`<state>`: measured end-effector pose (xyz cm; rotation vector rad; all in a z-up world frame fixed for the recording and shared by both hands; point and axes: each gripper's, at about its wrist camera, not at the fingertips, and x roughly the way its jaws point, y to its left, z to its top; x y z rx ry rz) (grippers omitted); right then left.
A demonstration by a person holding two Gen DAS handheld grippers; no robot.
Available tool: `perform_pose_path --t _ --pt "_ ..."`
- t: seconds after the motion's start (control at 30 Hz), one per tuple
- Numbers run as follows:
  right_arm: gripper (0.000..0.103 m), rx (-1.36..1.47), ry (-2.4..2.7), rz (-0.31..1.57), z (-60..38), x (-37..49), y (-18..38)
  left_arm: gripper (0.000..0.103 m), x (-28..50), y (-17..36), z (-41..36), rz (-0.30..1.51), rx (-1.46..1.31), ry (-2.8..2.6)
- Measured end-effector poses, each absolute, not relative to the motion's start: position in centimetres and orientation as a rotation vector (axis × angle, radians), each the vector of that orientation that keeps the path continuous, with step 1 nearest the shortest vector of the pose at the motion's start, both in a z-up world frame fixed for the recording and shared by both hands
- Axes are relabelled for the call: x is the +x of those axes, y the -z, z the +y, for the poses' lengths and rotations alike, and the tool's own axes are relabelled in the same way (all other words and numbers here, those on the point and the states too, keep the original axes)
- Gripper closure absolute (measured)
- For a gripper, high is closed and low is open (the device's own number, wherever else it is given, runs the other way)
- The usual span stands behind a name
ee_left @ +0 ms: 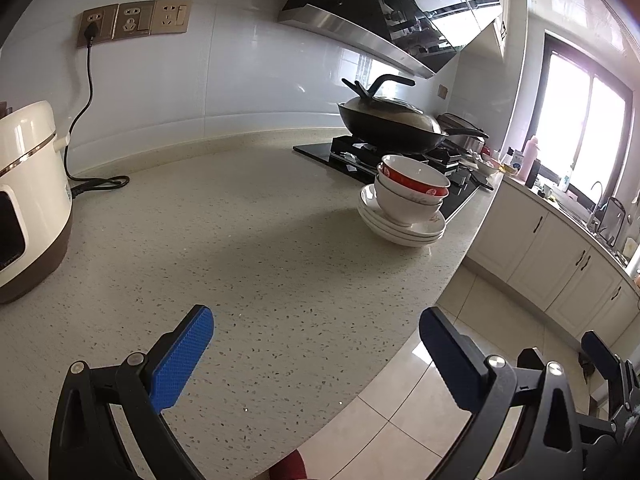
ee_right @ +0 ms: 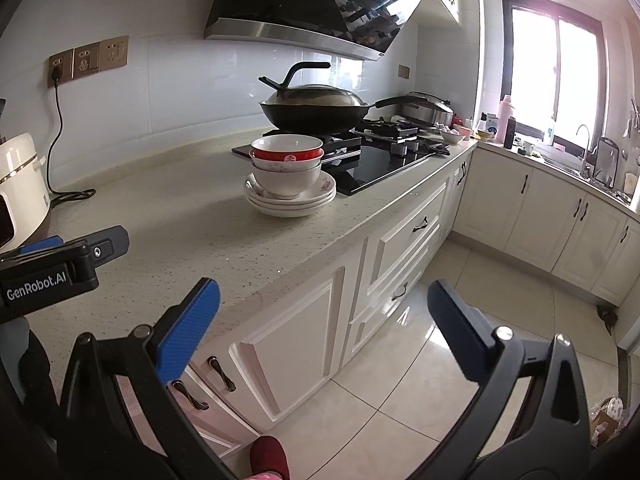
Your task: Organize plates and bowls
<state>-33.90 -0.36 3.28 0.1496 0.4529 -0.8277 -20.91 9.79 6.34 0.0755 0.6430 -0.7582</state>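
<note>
Two bowls [ee_right: 287,160], red-banded over white, are seen nested on stacked plates [ee_right: 291,200] near the counter edge [ee_right: 320,256]; both grippers [ee_left: 316,344] [ee_right: 324,312] are held wide open, empty, well back.

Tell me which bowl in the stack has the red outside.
The upper bowl, nested inside the white bowl that sits on the plates; only it has a red outer band.

Nested bowls [ee_right: 286,160] upright on stacked white plates [ee_right: 292,200], countertop
</note>
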Motion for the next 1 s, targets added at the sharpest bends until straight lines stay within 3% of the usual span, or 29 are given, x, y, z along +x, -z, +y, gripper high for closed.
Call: perform_pose_path --t 1.0 --pt "0.0 0.165 0.844 0.447 0.6 -34.4 -3.2 0.0 -22.1 -6.4 9.4 0.65 0.113 0.819"
